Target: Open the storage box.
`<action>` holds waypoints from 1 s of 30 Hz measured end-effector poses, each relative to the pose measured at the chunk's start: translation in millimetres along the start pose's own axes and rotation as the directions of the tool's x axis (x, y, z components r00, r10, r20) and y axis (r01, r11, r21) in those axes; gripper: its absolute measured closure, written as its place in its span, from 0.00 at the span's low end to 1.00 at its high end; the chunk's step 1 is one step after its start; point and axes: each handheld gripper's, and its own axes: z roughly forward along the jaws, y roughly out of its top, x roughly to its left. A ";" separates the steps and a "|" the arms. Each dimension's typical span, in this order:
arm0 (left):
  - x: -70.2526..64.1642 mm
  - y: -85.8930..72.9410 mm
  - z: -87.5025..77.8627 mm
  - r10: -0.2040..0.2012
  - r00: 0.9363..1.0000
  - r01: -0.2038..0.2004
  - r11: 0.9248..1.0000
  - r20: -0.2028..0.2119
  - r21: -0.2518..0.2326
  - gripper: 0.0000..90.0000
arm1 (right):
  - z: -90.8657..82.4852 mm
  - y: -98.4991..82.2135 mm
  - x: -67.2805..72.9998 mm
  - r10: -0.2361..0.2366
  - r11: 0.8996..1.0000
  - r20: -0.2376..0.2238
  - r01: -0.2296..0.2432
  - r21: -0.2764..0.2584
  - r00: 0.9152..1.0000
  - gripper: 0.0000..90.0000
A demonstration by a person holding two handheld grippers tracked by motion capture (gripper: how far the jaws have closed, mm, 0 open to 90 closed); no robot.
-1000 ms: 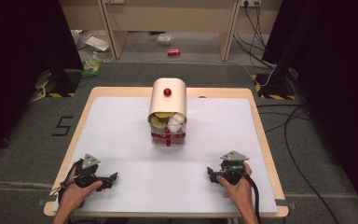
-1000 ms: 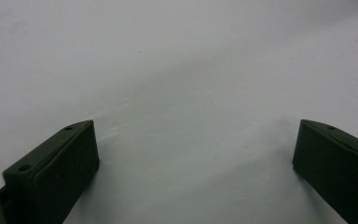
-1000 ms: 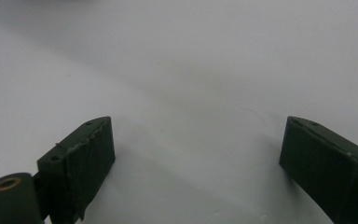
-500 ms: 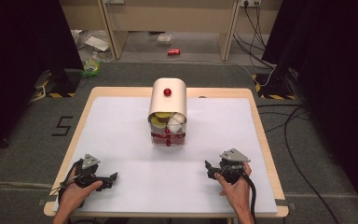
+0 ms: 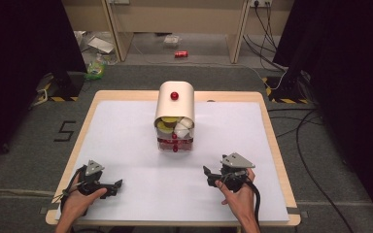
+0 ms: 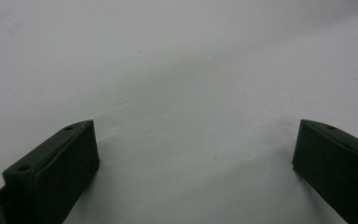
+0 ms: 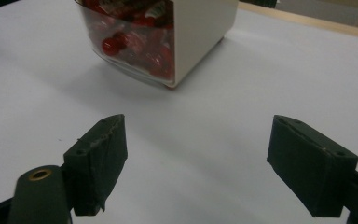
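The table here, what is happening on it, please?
A person holds a claw in each hand over a white table. A cream box with a red knob and a clear front stands mid-table, with red and yellow items inside. The right claw points toward the box but is apart from it; its jaws have just been closing, with nothing between them. The left claw rests low near the table's front edge, open and empty. Nothing is held yet.

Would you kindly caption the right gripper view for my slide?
Right gripper, jaws apart and empty, faces the cream box with a clear front holding red items on the white table.
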 end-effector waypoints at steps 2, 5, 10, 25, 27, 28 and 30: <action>-0.1 0.0 0.0 0.000 1.000 0.000 1.000 0.000 0.000 0.00 | -1.0 5.0 3.8 -0.010 1.000 -0.010 0.009 -0.015 1.000 0.23; -0.1 0.0 0.0 0.000 1.000 0.000 1.000 0.000 -0.001 0.00 | -0.7 13.0 9.9 -0.025 0.999 -0.023 0.025 -0.031 0.999 0.24; -0.1 0.0 0.0 -0.001 1.000 0.001 1.000 0.000 -0.001 0.00 | -4.0 22.3 17.8 -0.040 0.998 -0.046 0.037 -0.045 0.998 0.25; 0.0 -0.1 0.0 -0.001 1.000 0.001 1.000 0.000 -0.001 0.00 | -2.7 54.6 30.9 -0.076 0.992 -0.073 0.068 -0.106 0.994 0.26; 0.0 -0.1 0.0 -0.001 1.000 0.001 1.000 0.000 -0.001 0.00 | -3.0 58.0 32.3 -0.080 0.991 -0.075 0.071 -0.113 0.994 0.27; -0.1 -0.1 0.0 -0.001 1.000 0.001 1.000 0.000 -0.001 0.00 | -2.9 59.6 32.6 -0.081 0.990 -0.075 0.071 -0.118 0.994 0.27; -0.1 -0.1 0.0 -0.001 1.000 0.001 1.000 0.000 -0.001 0.00 | -3.1 62.8 33.4 -0.081 0.990 -0.076 0.071 -0.125 0.994 0.27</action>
